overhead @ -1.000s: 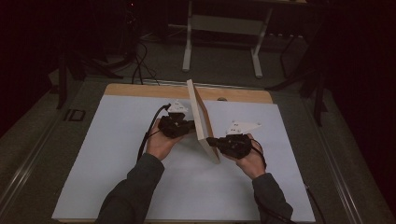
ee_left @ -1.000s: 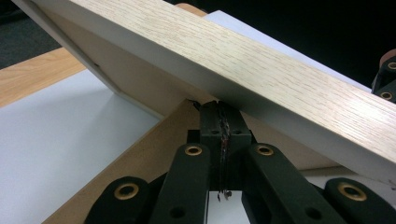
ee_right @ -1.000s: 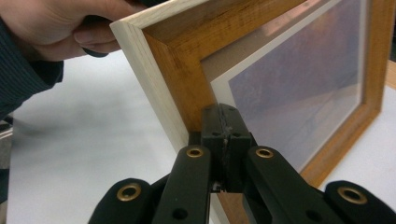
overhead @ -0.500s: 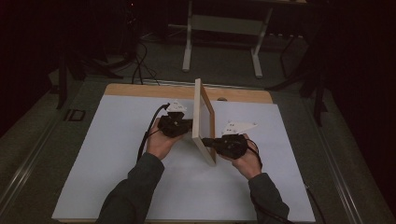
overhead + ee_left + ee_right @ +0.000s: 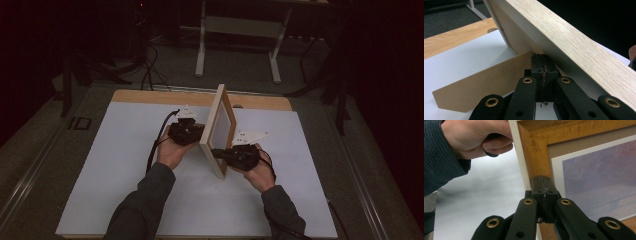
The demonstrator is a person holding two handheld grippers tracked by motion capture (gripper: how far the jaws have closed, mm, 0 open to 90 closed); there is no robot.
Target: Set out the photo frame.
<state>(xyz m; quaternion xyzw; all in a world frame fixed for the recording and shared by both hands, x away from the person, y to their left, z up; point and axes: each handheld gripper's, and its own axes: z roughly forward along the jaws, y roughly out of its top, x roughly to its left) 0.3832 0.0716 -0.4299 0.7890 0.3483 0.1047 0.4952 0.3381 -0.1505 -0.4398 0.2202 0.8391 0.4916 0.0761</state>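
The picture frame (image 5: 220, 131) now stands more upright, both hand-held grippers pressed together against it.

Wooden table (image 5: 150, 96), white sheet (image 5: 120, 165) covering it, picture frame (image 5: 221, 131) standing on edge

Left gripper (image 5: 186, 132) — held in left hand (image 5: 172, 150), jaws pressed together, tips pointing toward the right gripper. Right gripper (image 5: 239, 155) — held in right hand (image 5: 260, 171), jaws pressed together. Both forearms sleeved, angled inward behind the jaws.
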